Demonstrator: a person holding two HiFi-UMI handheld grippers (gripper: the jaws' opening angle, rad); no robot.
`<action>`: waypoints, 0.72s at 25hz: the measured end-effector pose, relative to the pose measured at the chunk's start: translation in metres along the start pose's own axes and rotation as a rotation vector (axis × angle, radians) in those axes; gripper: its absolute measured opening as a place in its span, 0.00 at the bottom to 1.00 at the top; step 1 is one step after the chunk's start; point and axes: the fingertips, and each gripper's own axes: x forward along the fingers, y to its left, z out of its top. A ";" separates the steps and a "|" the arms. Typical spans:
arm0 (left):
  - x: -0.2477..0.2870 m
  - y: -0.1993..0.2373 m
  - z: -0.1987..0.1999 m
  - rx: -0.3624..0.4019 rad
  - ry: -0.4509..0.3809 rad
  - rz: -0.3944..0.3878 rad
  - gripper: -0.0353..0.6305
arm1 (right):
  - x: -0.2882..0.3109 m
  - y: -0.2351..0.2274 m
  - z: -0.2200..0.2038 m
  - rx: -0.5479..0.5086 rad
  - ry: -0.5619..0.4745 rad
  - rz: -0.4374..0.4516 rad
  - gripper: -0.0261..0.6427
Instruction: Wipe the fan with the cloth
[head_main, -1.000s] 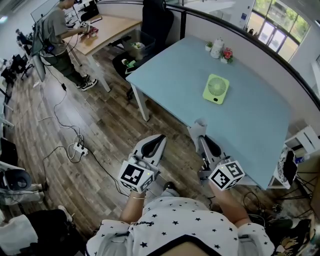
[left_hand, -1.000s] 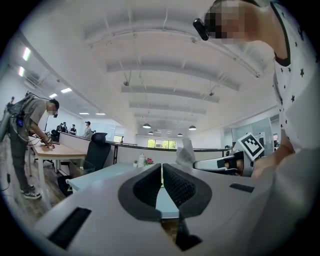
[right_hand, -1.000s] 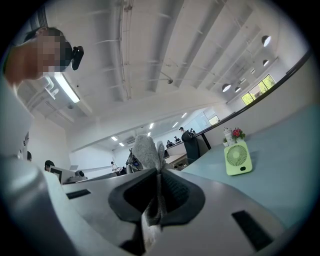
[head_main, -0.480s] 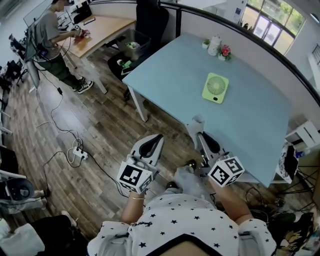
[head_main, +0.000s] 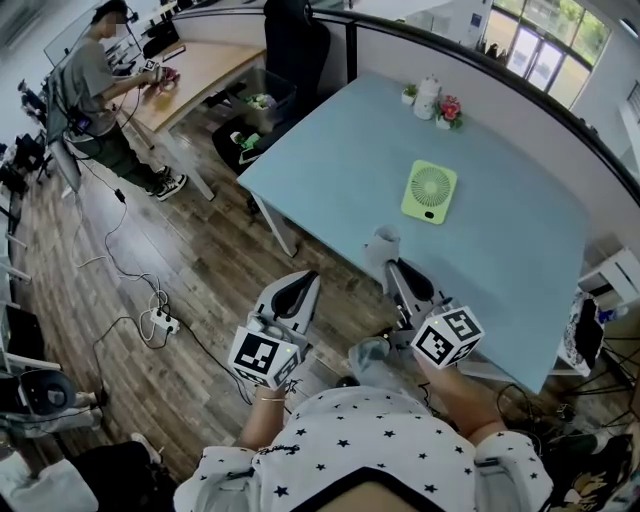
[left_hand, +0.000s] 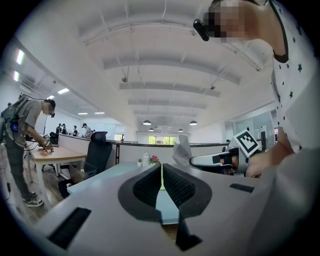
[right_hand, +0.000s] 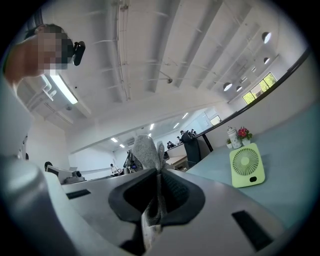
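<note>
A light green square fan (head_main: 430, 190) lies flat on the pale blue table (head_main: 340, 140), also seen upright-looking in the right gripper view as the fan (right_hand: 247, 165). My right gripper (head_main: 392, 268) is shut on a grey cloth (head_main: 381, 241), whose tuft sticks out past the jaws; the cloth (right_hand: 146, 152) fills the jaw gap. It hovers at the table's near edge, short of the fan. My left gripper (head_main: 301, 288) is shut and holds nothing, over the wooden floor left of the table.
A white teapot (head_main: 428, 96) and small potted flowers (head_main: 446, 111) stand at the table's far edge. A black office chair (head_main: 290, 45) is behind the table. A person (head_main: 95, 85) works at a wooden desk far left. Cables and a power strip (head_main: 160, 322) lie on the floor.
The head view has shifted slightly, so the table and fan sit a little nearer. The right gripper with the cloth has moved up toward the table edge. The left gripper hardly moved.
</note>
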 end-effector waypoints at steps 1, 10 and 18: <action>0.008 0.002 0.000 0.000 0.004 -0.005 0.10 | 0.004 -0.007 0.002 0.003 0.000 -0.005 0.07; 0.091 0.013 0.001 0.005 0.014 -0.070 0.10 | 0.025 -0.078 0.021 0.027 -0.013 -0.071 0.07; 0.153 0.012 0.002 0.004 0.043 -0.136 0.10 | 0.040 -0.130 0.038 0.050 -0.012 -0.122 0.07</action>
